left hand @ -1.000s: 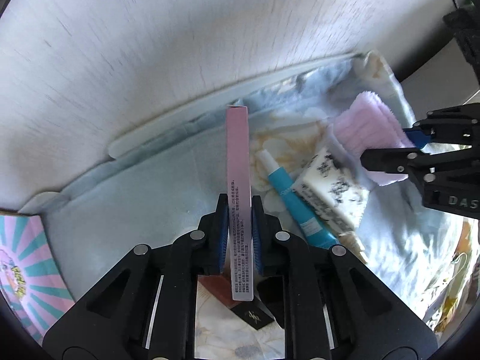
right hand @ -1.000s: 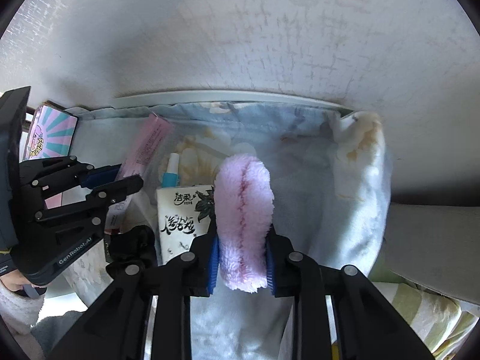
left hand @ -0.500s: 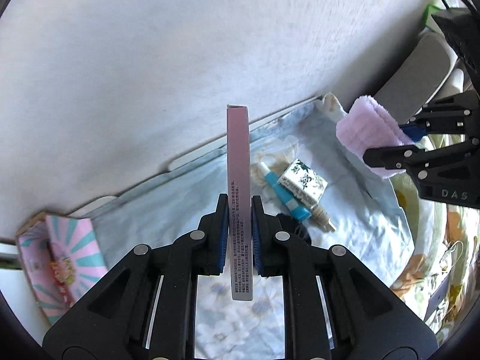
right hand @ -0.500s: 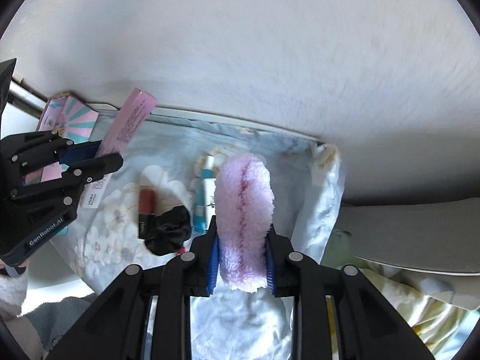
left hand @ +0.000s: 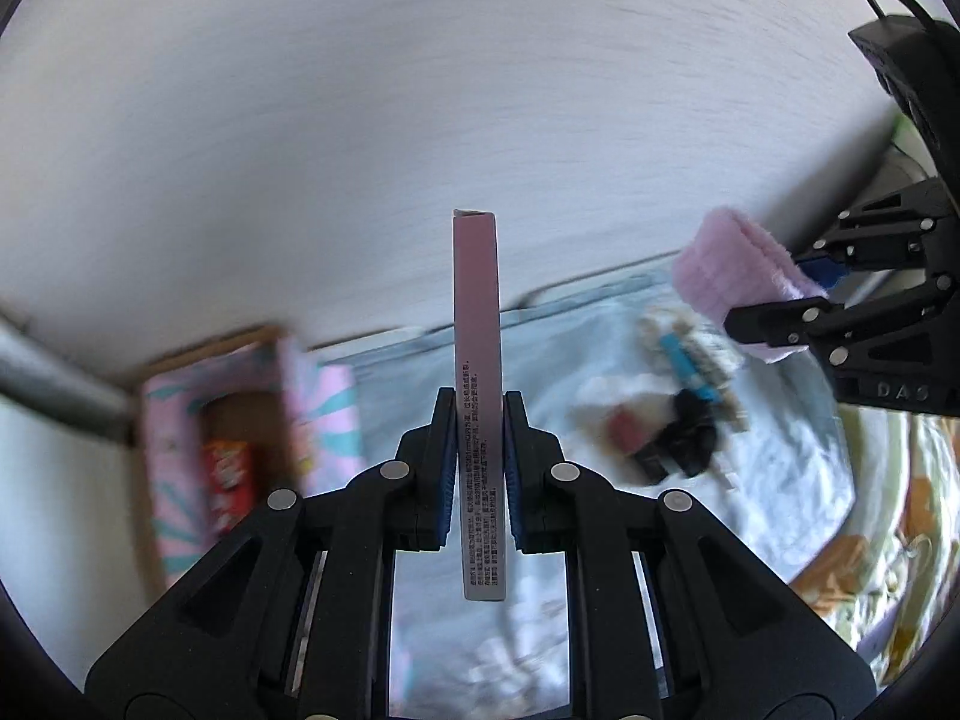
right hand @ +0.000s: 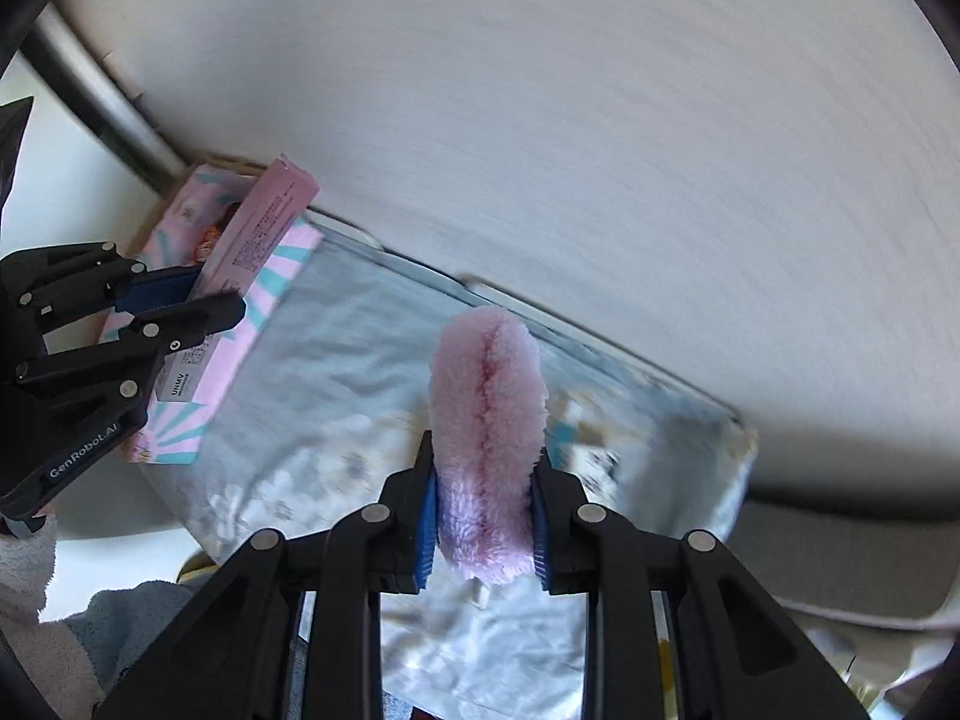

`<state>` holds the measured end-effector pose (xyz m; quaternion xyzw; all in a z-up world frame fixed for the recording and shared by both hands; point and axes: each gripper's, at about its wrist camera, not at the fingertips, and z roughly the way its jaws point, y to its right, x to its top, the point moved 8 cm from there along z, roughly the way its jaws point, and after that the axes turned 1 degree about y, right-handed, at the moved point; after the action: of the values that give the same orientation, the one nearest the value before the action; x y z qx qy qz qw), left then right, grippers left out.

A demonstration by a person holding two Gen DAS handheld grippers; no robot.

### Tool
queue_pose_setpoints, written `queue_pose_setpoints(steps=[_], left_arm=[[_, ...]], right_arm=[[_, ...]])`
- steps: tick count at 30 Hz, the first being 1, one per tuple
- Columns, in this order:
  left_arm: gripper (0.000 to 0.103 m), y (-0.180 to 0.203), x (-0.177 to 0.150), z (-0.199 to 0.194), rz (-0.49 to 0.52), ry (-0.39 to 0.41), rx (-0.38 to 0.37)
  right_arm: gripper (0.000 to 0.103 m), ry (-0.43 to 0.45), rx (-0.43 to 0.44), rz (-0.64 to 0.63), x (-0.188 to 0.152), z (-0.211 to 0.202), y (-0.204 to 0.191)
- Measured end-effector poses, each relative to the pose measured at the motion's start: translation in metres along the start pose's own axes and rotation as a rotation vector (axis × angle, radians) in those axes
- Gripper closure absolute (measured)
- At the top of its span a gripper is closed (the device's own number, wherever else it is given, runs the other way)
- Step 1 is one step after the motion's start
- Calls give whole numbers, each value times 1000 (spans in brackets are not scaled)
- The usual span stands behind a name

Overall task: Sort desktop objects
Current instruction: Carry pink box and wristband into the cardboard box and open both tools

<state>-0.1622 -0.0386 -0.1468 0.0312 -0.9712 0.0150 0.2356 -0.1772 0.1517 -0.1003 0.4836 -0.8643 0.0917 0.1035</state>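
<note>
Above floral cloth (left hand: 570,354), left jaws clamping pink box (left hand: 477,396), right jaws clamping fluffy band (right hand: 487,438), patterned carton (left hand: 240,420) beside.

Soft daylight lit both fisheye views evenly, the background cloth (left hand: 540,360) and wall (right hand: 600,150) smeared by motion blur, the fingers (left hand: 447,468) sharp, edges bowed and vignetted black, with faint shadows.
</note>
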Motion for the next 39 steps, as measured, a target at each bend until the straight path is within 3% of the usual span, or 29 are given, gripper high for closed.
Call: queue_pose_setpoints(steps=[6, 12, 22, 28, 35, 36, 38, 39], left_arm=[[91, -76, -44, -11, -148, -25, 60], [91, -128, -95, -7, -283, -55, 99], [91, -184, -159, 6, -434, -106, 135], [91, -191, -184, 23, -483, -139, 108], [91, -187, -195, 35, -496, -153, 83], [88, -187, -192, 32, -497, -135, 75], [54, -187, -186, 26, -509, -107, 65], [18, -188, -183, 23, -515, -105, 75]], right_arm=[[79, 5, 34, -148, 48, 15, -74], [79, 4, 92, -301, 83, 31, -160], [79, -49, 169, -463, 107, 79, -265], [79, -103, 179, -502, 106, 112, -292], [79, -167, 178, -497, 97, 145, -298], [79, -171, 180, -500, 97, 146, -297], [77, -181, 186, -513, 96, 148, -299], [75, -180, 186, -523, 97, 148, -299]])
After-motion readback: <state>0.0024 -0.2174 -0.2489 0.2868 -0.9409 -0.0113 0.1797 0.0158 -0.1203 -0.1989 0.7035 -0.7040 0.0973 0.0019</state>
